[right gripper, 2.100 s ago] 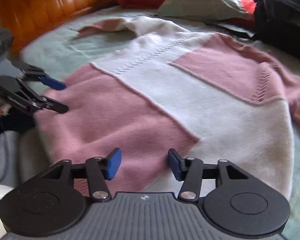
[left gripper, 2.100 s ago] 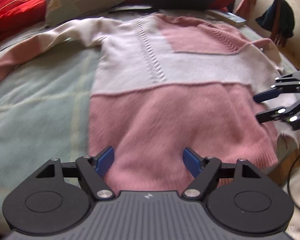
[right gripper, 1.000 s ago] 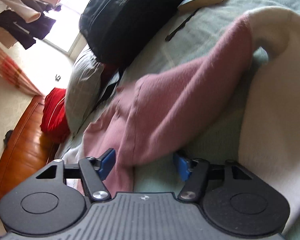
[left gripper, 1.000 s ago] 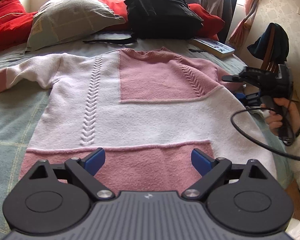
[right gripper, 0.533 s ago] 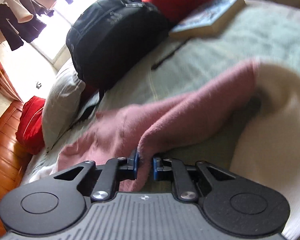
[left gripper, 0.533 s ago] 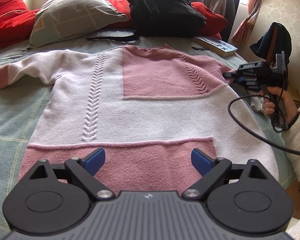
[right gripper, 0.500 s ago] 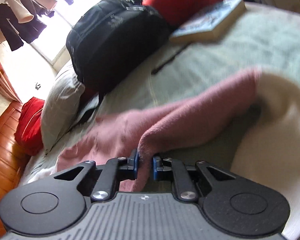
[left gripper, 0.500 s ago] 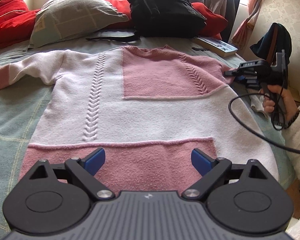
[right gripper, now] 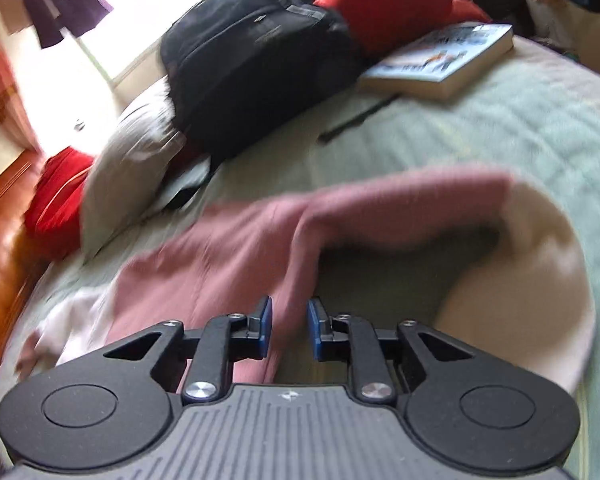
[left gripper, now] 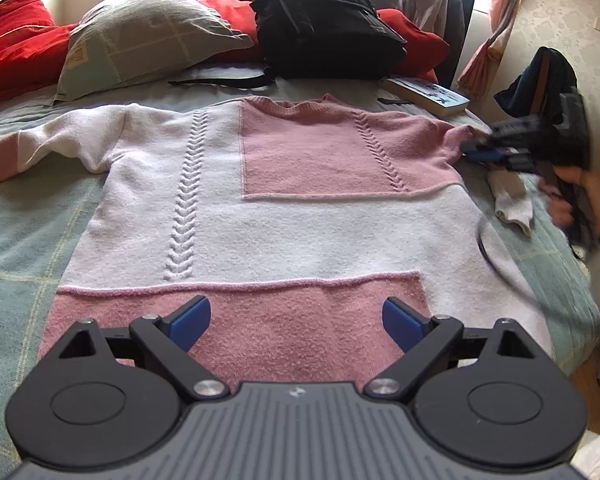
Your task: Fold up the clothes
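Since the frames of 0.5 s ago the right gripper has been carried a little along the bed with its catch, both views near it being blurred, while the left gripper has been kept where it was. The sweater, pink and white, is spread face up on the green bed cover, its body flat, its left sleeve stretched outward and its hem just in front of the left gripper, whose fingers are held wide apart with nothing between them. The right sleeve is pinched near its pink upper part by the right gripper, narrowed onto the knit, and the white cuff end is seen curling round beside it. The step in hand is judged to be the folding of this sleeve inward across the chest. For that to be done well, the sleeve is best lifted only enough to clear the body, drawn straight across so that the crease falls along the shoulder line, and laid flat before the hold is let go; the trailing cuff should be watched so that it is not tucked underneath. The body could be pinned at the hem by the left gripper, since soft knit slides easily on the cover. The book and the backpack lie well clear.
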`<state>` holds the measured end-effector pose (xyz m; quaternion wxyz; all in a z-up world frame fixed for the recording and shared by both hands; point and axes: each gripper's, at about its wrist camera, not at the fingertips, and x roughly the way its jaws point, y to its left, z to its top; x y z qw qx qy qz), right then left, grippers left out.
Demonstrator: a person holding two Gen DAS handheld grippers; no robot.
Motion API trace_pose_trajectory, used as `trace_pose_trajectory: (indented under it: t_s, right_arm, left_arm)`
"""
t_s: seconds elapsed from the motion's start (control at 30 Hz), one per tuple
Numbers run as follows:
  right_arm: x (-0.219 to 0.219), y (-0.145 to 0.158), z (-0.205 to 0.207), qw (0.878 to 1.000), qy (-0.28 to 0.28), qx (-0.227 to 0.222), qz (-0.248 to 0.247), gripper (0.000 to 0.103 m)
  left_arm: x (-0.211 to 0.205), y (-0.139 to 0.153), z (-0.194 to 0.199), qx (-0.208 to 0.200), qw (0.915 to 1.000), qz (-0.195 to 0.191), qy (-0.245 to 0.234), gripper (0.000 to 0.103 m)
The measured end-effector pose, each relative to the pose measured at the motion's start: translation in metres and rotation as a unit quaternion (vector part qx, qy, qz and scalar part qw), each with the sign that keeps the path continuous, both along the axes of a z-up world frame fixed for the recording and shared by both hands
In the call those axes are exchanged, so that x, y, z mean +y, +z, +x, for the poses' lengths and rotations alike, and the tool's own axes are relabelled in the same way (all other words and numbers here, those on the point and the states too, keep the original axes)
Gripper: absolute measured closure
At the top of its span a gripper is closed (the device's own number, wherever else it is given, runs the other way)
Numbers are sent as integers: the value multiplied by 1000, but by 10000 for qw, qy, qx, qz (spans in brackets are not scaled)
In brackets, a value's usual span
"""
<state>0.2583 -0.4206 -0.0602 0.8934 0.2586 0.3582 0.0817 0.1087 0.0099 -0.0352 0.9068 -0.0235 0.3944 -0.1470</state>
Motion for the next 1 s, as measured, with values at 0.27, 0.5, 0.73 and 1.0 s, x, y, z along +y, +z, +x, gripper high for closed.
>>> trace_pose_trajectory:
  t_s: [0.27, 0.5, 0.73, 1.0]
  right_arm:
    - [51, -16, -72, 9962, 812, 254, -202, 80]
    - [94, -21, -85, 9932, 609, 67, -991, 76]
    - [115, -20, -93, 9874, 182, 186, -1564, 73]
    - [118, -18, -109, 9886, 174, 407, -1439, 80]
  left_arm:
    - [-4, 3, -14, -117, 9998, -59, -135, 10]
    - [1, 7, -31, -246, 9996, -97, -129, 10]
    - [2, 10, -40, -351, 9992, -112, -144, 10]
    - [-1, 11, -44, -418, 9988, -98, -250, 10]
